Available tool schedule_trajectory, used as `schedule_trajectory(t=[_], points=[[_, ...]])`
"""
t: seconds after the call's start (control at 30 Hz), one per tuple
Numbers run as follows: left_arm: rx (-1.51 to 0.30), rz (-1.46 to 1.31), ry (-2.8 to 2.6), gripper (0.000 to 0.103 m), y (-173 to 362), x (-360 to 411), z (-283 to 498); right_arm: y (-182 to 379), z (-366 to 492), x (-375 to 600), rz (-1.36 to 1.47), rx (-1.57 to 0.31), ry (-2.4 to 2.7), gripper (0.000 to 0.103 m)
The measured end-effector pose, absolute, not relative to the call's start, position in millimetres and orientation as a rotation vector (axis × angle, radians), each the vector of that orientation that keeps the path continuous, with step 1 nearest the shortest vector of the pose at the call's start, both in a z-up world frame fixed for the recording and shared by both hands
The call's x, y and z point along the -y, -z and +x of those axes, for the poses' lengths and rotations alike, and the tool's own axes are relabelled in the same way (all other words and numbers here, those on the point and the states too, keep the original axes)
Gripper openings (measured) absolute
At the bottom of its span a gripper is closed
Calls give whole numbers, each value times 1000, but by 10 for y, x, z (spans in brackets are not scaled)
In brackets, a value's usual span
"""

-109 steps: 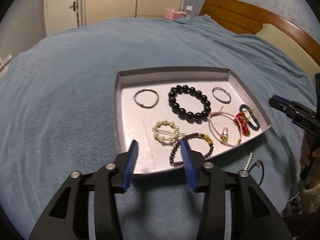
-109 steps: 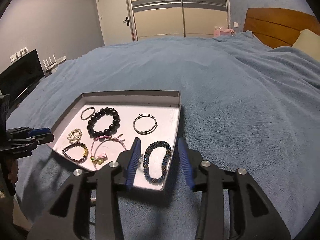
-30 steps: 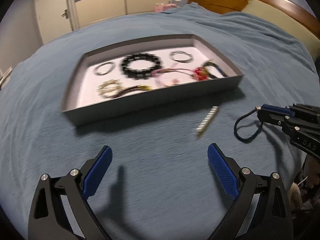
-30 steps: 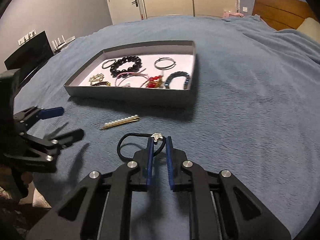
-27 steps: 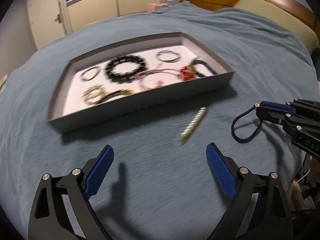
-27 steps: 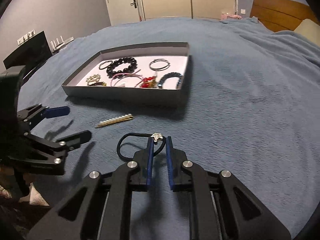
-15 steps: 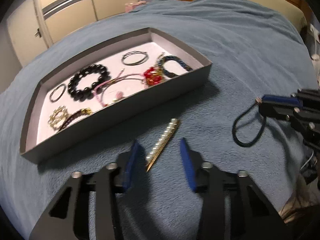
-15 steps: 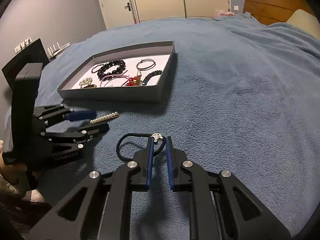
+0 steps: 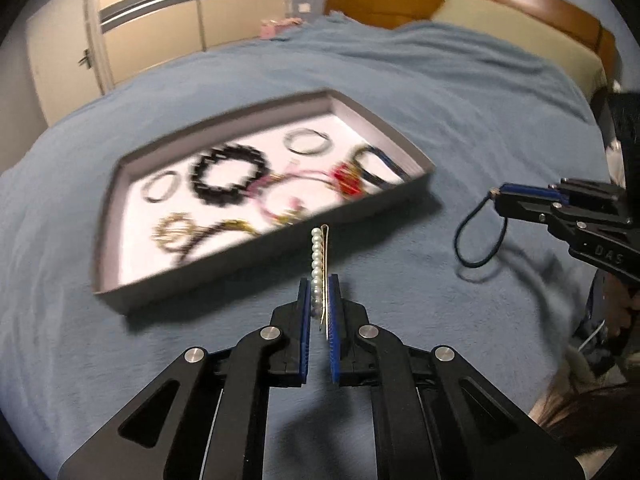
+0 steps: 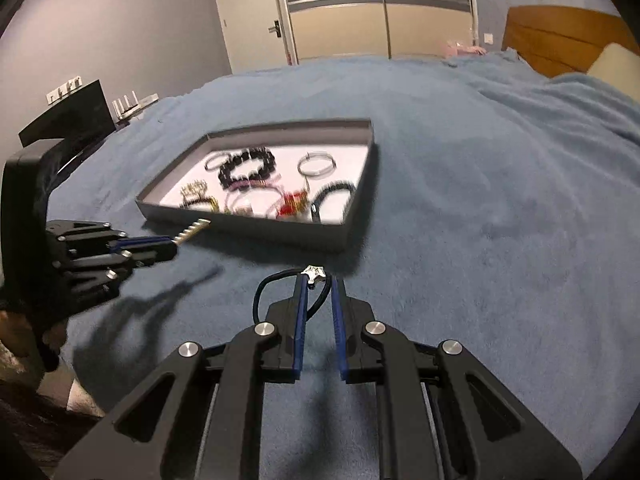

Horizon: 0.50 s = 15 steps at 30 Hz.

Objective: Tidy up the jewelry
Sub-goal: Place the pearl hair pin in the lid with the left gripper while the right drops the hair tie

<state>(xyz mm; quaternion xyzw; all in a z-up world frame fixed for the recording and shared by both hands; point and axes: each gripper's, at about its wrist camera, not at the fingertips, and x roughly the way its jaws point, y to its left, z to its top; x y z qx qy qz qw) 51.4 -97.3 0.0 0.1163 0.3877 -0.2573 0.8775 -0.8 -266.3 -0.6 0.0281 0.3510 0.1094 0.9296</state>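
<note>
On the bed (image 9: 120, 360), near side of the tray (image 9: 256, 246): both my jaws loaded.
Left gripper (image 9: 319, 292) jaws clamped on the pearl hair clip (image 9: 319, 258): one row of white pearls along a thin gold pin, sticking out forward toward the tray wall, lifted off the blue blanket. Right gripper (image 10: 319, 290) jaws closed on the black hair tie (image 10: 280, 284), a thin cord loop with a small silver star charm (image 10: 313, 272) at the pinch point; the loop hangs out to the left. The tray is grey-walled with a white floor and holds bracelets: black bead bracelet (image 9: 227, 176), silver rings, pink cord, red beads. Contents motion-blurred.
</note>
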Motion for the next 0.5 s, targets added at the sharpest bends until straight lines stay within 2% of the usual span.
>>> schedule_trajectory(t=[0.3,0.5], points=[[-752,143,417,9,-397,385,902,-419,326,2614,10,-606,-196,12],[-784,101,367,9,-339,228,1362,-506,758,2623,44,-590,-181,12]])
